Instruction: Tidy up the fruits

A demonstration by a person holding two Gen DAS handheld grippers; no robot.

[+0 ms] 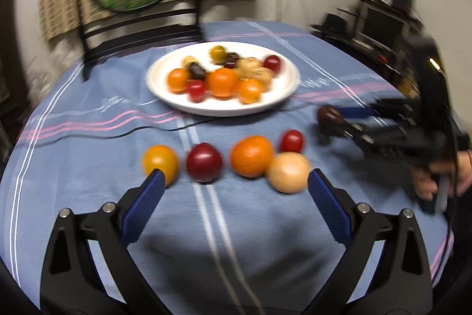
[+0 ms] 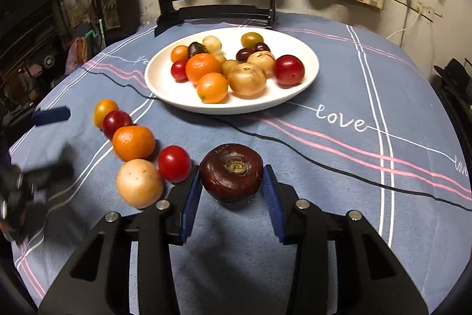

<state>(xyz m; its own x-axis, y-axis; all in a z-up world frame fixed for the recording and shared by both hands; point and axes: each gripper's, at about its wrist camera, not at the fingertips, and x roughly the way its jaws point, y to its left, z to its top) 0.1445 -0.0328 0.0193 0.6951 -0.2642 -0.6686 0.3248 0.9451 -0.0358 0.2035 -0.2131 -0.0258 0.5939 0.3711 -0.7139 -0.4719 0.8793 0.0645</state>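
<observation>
Plate (image 2: 306, 78), white, on cloth-covered worktop (image 2: 339, 182): holds mixed fruits (image 2: 246, 78), orange, red, tan, dark. Five more lie in a row (image 2: 132, 142) nearer. Right gripper (image 2: 231, 191) clamped on dark purple fruit (image 2: 231, 171) beside the row; left gripper (image 1: 234, 191) spread wide, holding nothing.

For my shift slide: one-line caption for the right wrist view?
Right gripper closed on a dark purple fruit beside a row of five fruits, white plate behind.

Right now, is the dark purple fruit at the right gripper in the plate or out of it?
Out. The dark purple fruit sits on the blue tablecloth, between the right gripper's fingers, near the white plate.
</observation>
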